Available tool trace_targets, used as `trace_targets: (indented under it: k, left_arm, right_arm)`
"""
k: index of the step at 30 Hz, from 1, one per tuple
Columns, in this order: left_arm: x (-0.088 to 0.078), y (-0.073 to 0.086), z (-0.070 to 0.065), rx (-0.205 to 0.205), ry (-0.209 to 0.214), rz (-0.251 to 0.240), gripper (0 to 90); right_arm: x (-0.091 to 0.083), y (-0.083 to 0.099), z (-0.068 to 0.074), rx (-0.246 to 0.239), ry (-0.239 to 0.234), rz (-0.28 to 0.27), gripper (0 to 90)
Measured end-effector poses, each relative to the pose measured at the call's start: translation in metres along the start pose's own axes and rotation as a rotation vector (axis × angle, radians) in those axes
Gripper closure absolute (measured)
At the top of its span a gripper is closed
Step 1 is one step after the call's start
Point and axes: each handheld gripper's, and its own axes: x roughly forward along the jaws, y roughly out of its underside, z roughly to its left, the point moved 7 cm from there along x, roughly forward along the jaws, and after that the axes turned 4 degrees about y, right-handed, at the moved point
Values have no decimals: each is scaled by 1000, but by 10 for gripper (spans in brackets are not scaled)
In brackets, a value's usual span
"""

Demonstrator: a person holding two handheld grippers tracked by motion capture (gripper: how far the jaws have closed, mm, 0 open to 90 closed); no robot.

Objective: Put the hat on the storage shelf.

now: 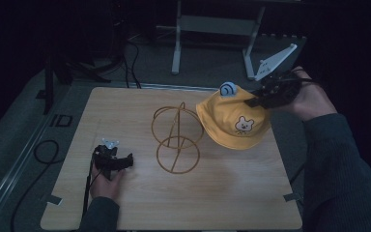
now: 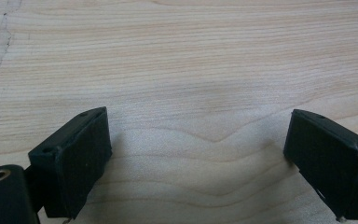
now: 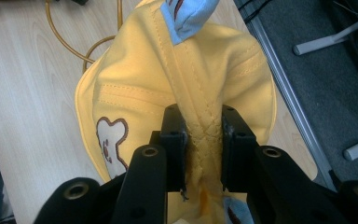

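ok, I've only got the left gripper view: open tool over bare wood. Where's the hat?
Observer: The right tool has it. Its jaws are shut on a fold of the yellow hat near the crown.
Operator: Is the hat lifted or lying on the table?
Observer: Hard to say from above; it hangs from the tool at the table's far right edge, beside the gold wire stand.
Operator: And where's my left tool relative to that stand?
Observer: The left tool sits low at the near left of the stand, apart from it, pointing toward its base ring.
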Motion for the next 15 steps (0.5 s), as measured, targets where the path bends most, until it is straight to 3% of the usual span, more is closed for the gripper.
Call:
trace_targets:
  k: [15]
  left_arm:
    - [1, -1, -1, -1, 2, -2, 72]
  right_arm:
    - [-3, -9, 0, -2, 2, -23, 744]
